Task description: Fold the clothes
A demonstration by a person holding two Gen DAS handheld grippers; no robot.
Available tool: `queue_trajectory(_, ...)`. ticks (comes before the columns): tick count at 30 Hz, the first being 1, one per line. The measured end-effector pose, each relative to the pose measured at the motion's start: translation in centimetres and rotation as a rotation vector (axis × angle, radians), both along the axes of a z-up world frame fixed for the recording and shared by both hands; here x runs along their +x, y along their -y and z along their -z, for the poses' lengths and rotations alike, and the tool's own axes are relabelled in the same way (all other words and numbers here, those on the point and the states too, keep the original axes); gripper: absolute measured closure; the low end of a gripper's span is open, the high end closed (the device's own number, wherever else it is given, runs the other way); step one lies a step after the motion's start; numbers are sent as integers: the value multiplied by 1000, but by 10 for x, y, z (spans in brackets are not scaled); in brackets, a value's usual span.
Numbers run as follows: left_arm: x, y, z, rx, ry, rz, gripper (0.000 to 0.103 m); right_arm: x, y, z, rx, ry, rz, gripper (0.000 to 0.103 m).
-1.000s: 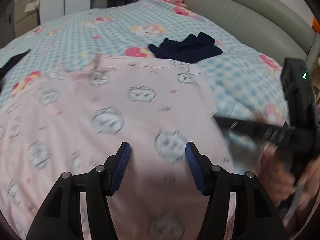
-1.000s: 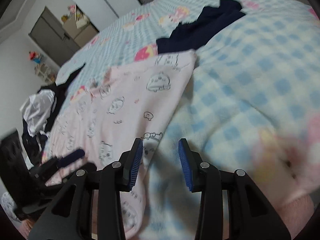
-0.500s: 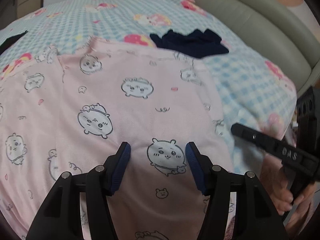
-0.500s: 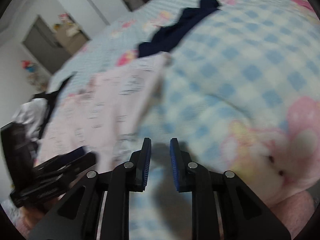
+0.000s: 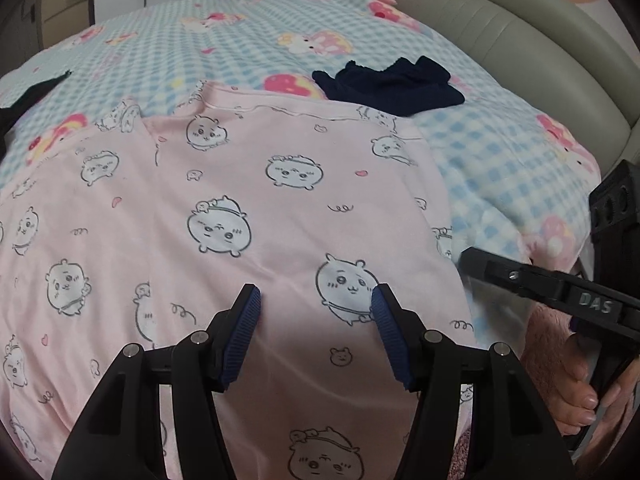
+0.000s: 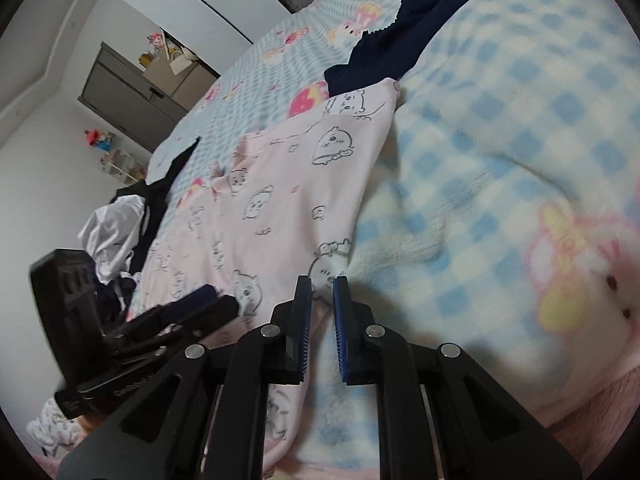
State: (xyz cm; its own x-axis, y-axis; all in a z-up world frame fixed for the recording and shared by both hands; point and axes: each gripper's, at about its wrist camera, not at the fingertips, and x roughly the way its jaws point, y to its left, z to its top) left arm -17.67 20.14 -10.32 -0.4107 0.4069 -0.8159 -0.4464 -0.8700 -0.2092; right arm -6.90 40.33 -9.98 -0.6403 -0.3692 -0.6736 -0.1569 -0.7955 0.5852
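Pink garment (image 5: 248,208): it is spread flat on the bed, printed with white cartoon animals; its right edge is seen just at the tips of the right gripper.
Left gripper (image 5: 316,316): its blue-padded fingers are held wide apart above the near part of the pink garment; nothing is between them.
Right gripper (image 6: 322,292): its fingers are brought almost together, with only a narrow gap; the edge of the pink garment seems to be pinched at the tips, but whether the cloth is really caught cannot be told.
Hand (image 5: 576,384): it is seen at the right of the left wrist view, wrapped around the black handle of the right gripper.
Blanket (image 5: 500,160): blue-and-white checked with pink cartoon figures, it lies under the garment and covers the bed.
Dark navy cloth (image 5: 392,84): it is crumpled on the blanket, touching the far edge of the pink garment.
Pile of clothes (image 6: 116,236): white and dark pieces are heaped at the left side of the bed.
Grey cabinet (image 6: 132,100): it stands against the far wall.
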Motion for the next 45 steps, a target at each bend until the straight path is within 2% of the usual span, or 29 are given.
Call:
queue_trajectory(2, 1, 0, 2, -2, 3, 7, 43, -1, 3, -1, -20, 7, -33, 92)
queue_trajectory(6, 3, -4, 4, -4, 3, 16, 43, -8, 12, 24, -95, 88, -52, 92)
queue_trajectory(8, 4, -6, 6, -4, 2, 26, 42, -14, 16, 32, -126, 102, -53, 91)
queue_trajectory(12, 5, -9, 9, -12, 8, 37, 42, -19, 19, 36, -107, 112, -41, 87)
queue_trajectory(18, 4, -7, 9, 5, 23, 31, 42, -22, 25, 39, -76, 121, -36, 75)
queue_trajectory(19, 4, -6, 10, 7, 24, 29, 42, -22, 27, 38, -62, 118, -42, 75)
queue_trajectory(21, 5, -8, 11, 1, 22, 27, 42, -20, 33, 33, 7, 106, -36, 90)
queue_trajectory(23, 5, -10, 13, -11, 19, 26, 42, -18, 38, 28, 82, 93, -25, 98)
queue_trajectory(27, 4, -6, 12, -3, 24, 22, 42, 1, 28, 13, 145, 66, 40, 100)
queue_trajectory(30, 0, -1, 16, 7, 43, 1, 42, 13, 13, 13, 274, 122, 134, 102)
queue_trajectory(31, 0, 1, 16, 22, 46, -4, 42, 14, 8, 13, 233, 109, 132, 102)
queue_trajectory(34, 2, 5, 11, 84, 36, -13, 42, 17, -4, 10, 15, 31, 94, 98)
queue_trajectory(35, 2, 6, 9, 104, 37, -15, 42, 18, -9, 10, -57, 5, 81, 93)
queue_trajectory(37, 3, 9, 5, 140, 31, -19, 42, 12, -4, 10, -115, -15, 46, 82)
queue_trajectory(39, 5, 12, -2, 168, 9, -21, 42, 4, 4, 15, -148, -2, 20, 78)
queue_trajectory(41, 3, 15, -7, 206, -4, -9, 42, -5, 7, 20, -131, 23, 17, 77)
queue_trajectory(43, -2, 13, -5, 218, 28, 0, 42, -17, 8, 18, -64, 31, 27, 77)
queue_trajectory(45, -5, 7, 2, 188, 51, 0, 42, -29, 1, 12, 9, 22, 63, 77)
